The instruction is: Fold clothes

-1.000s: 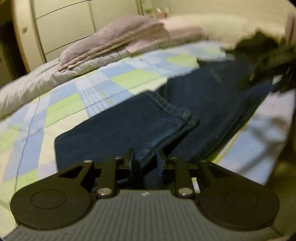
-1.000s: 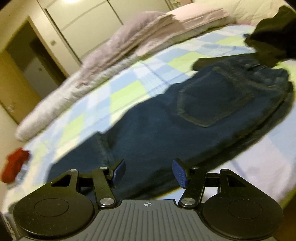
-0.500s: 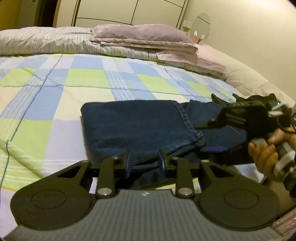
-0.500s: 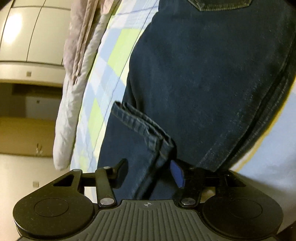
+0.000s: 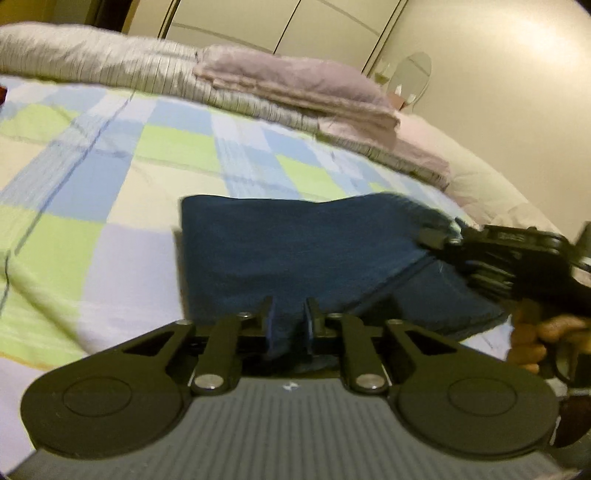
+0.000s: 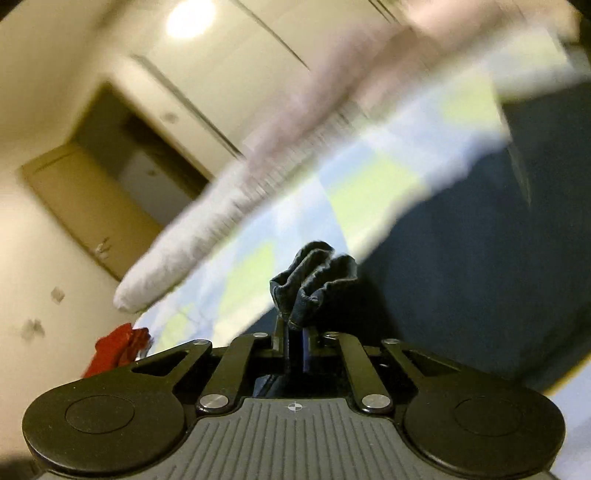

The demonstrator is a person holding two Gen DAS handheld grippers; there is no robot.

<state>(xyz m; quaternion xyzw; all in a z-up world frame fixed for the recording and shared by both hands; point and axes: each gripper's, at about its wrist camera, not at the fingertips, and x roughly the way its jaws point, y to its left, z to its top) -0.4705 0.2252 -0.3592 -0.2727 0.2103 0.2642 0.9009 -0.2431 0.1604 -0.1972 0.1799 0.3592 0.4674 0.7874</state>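
Note:
Dark blue jeans lie folded on the checked bedspread. My left gripper is at their near edge. Its jaws are closing, and denim fills the narrow gap between them. In the left wrist view my right gripper comes in from the right, a person's hand on its handle, and bites the jeans' right edge. My right gripper is shut on a bunched hem that sticks up past its fingertips. The rest of the jeans spreads out to its right.
Folded lilac blankets lie on striped grey bedding along the bed's far side. Behind them are wardrobe doors and a round mirror. A red cloth lies at the bed's left end, near a doorway.
My right gripper went from wide open around the hem to shut on it, and its view swung away. The left jaws narrowed on the denim. The jeans' right side has lifted.

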